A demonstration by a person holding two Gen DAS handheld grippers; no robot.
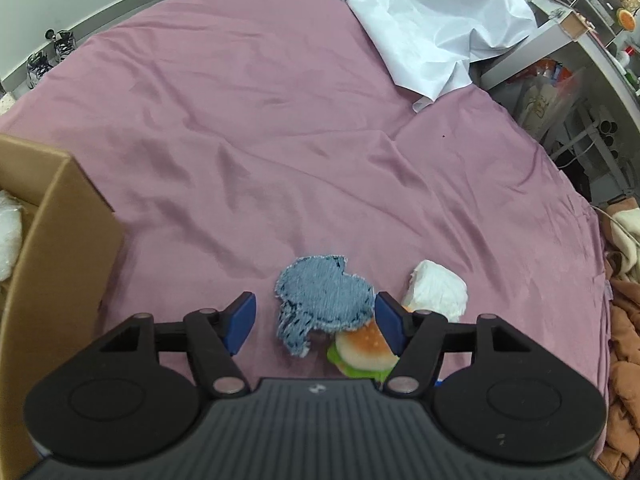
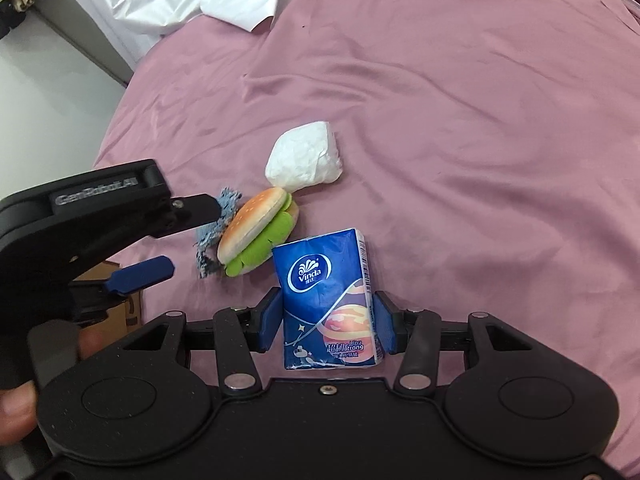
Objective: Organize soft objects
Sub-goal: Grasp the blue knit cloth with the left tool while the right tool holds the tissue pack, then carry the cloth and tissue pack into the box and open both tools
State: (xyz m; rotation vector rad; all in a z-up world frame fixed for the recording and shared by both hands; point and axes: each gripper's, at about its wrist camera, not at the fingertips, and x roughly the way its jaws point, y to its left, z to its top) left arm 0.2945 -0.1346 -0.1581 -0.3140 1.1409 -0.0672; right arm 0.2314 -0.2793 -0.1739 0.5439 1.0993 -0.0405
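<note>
A frayed blue denim patch [image 1: 322, 298] lies on the pink bedsheet [image 1: 280, 140], between the fingers of my open left gripper [image 1: 316, 322], which hovers over it. A soft toy burger [image 1: 364, 350] lies just right of the patch, partly under the right finger. A white wrapped bundle [image 1: 438, 290] lies beyond it. My right gripper [image 2: 326, 322] is shut on a blue Vinda tissue pack [image 2: 330, 300]. In the right wrist view the burger [image 2: 258, 232], the bundle [image 2: 306, 158], the patch [image 2: 216, 232] and the left gripper [image 2: 182, 240] show ahead of it.
A cardboard box [image 1: 60, 240] with something white inside stands at the left. A crumpled white sheet [image 1: 432, 20] lies at the far side of the bed. Shelves and clutter [image 1: 580, 60] stand off the right edge, brown fabric [image 1: 624, 340] at the near right.
</note>
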